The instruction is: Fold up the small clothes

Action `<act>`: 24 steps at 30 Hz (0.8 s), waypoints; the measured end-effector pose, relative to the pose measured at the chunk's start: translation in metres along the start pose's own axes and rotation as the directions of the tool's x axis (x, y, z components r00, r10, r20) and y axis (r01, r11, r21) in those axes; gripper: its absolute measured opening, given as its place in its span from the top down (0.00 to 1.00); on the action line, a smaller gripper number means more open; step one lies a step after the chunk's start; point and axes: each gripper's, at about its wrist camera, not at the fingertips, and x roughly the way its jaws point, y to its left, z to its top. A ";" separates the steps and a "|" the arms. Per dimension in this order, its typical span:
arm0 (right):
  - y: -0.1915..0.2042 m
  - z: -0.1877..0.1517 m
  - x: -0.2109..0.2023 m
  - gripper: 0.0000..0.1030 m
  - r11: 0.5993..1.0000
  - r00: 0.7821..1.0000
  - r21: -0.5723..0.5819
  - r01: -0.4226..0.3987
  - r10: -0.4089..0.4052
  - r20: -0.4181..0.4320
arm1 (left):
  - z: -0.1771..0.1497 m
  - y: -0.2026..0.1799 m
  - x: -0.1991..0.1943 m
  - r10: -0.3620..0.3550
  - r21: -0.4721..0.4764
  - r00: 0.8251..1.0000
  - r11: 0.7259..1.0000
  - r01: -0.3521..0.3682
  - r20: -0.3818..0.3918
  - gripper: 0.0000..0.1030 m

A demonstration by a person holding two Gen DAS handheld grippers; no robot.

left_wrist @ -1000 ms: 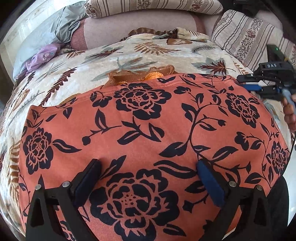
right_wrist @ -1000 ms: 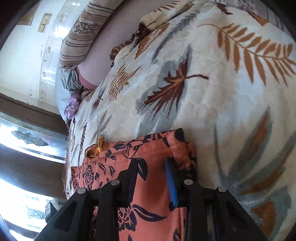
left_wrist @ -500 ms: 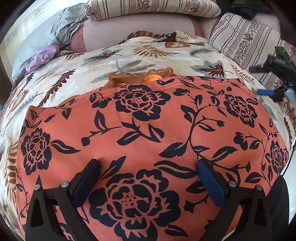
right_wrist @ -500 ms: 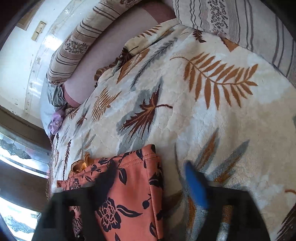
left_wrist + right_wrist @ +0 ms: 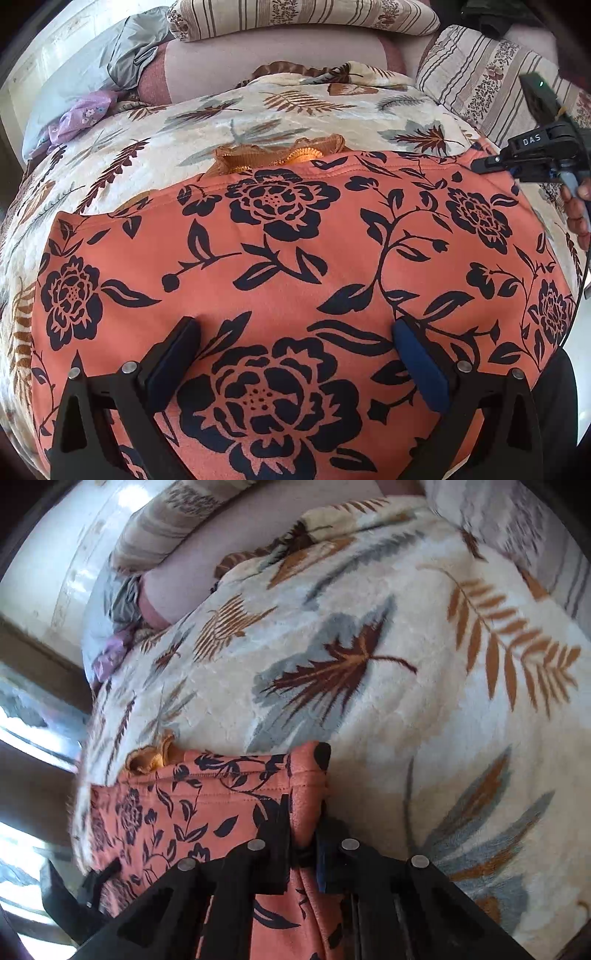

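Observation:
An orange garment with black flowers (image 5: 295, 266) lies spread flat on a leaf-patterned blanket (image 5: 207, 125). My left gripper (image 5: 295, 354) is open, its two fingers resting wide apart on the near part of the cloth. My right gripper (image 5: 303, 834) is shut on the garment's right edge (image 5: 306, 775), just below its far right corner. It also shows in the left wrist view (image 5: 532, 155) at that corner. An orange-brown ruffled piece (image 5: 280, 155) sticks out from under the garment's far edge.
Striped pillows (image 5: 303, 14) and a pink bolster (image 5: 273, 62) lie along the back. Another striped pillow (image 5: 487, 85) is at the right. Grey and purple cloths (image 5: 85, 110) are bunched at the far left. A window (image 5: 22, 738) is at the left in the right wrist view.
My right gripper opened and lifted off the corner half a second ago, then came back down and shut on the garment's right edge. The left gripper stayed put.

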 end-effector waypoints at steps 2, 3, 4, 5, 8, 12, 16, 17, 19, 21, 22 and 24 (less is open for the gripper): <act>-0.001 0.001 -0.003 0.90 0.997 0.997 -0.014 0.070 -0.069 0.037 | 0.000 0.000 0.000 -0.002 0.000 1.000 1.000 0.002 0.005 0.00; -0.013 0.001 0.007 0.90 0.996 0.996 0.019 0.091 -0.091 0.005 | -0.001 0.000 0.000 -0.003 0.001 1.000 1.000 0.003 0.006 0.00; -0.026 -0.001 0.018 0.90 0.995 0.998 0.081 0.060 -0.059 -0.019 | 0.000 0.000 0.001 -0.004 0.003 1.000 1.000 0.004 0.003 0.00; -0.028 -0.003 0.015 0.90 0.995 0.999 0.089 0.051 -0.052 0.005 | 0.000 0.001 0.001 -0.008 0.003 1.000 1.000 0.008 -0.001 0.00; -0.029 -0.004 0.006 0.85 0.994 0.996 0.103 0.042 -0.049 0.071 | 0.001 0.002 0.002 -0.019 0.007 1.000 1.000 0.019 0.001 0.00; -0.047 -0.007 -0.002 0.57 0.973 0.998 0.232 0.006 -0.021 0.062 | 0.012 0.016 -0.011 -0.062 -0.015 0.998 0.998 0.062 -0.017 0.00; -0.026 -0.016 -0.050 0.30 0.986 0.980 0.153 0.070 -0.097 0.172 | 0.025 0.091 -0.043 0.005 -0.123 0.995 0.992 0.008 0.100 0.00; -0.024 -0.018 -0.059 0.30 0.987 0.979 0.148 0.064 -0.090 0.181 | 0.029 0.118 -0.043 0.048 -0.167 0.993 0.985 -0.030 0.105 0.00; -0.021 -0.021 -0.067 0.30 0.988 0.979 0.140 0.060 -0.085 0.183 | 0.036 0.170 -0.035 0.115 -0.256 0.990 0.962 -0.092 0.078 0.00; -0.017 -0.022 -0.067 0.30 0.989 0.982 0.135 0.064 -0.086 0.168 | 0.042 0.210 -0.018 0.128 -0.316 0.991 0.942 -0.113 0.027 0.02; -0.015 -0.023 -0.064 0.30 0.988 0.983 0.139 0.063 -0.085 0.162 | 0.046 0.225 -0.011 0.113 -0.343 0.994 0.934 -0.105 0.005 0.12; -0.009 -0.024 -0.061 0.30 0.989 0.986 0.141 0.045 -0.067 0.155 | 0.052 0.239 -0.003 0.053 -0.367 0.999 0.929 -0.050 -0.002 0.23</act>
